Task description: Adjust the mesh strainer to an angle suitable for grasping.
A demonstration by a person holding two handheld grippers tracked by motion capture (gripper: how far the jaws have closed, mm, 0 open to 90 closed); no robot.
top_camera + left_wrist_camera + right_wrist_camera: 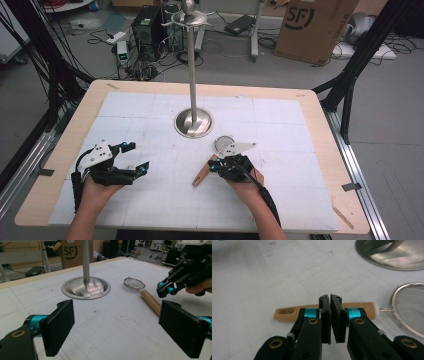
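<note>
Overhead, right gripper (329, 298) clenched empty above strainer's wooden handle (287, 313), left gripper (115, 327) released, "SF" carton (312, 25) behind.

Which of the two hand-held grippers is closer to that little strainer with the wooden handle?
The right. The right gripper hangs over the strainer's wooden handle, jaws shut and empty. The left gripper sits well off to the left, jaws open.

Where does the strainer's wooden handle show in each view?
High view: handle lies right of centre, slanting down-left from the right tongs.
Left gripper view: handle at right, running from the mesh bowl toward the near right pad.
Right gripper view: handle lies crosswise behind the shut tongs.
Shared landmark: the stand's round steel base.
</note>
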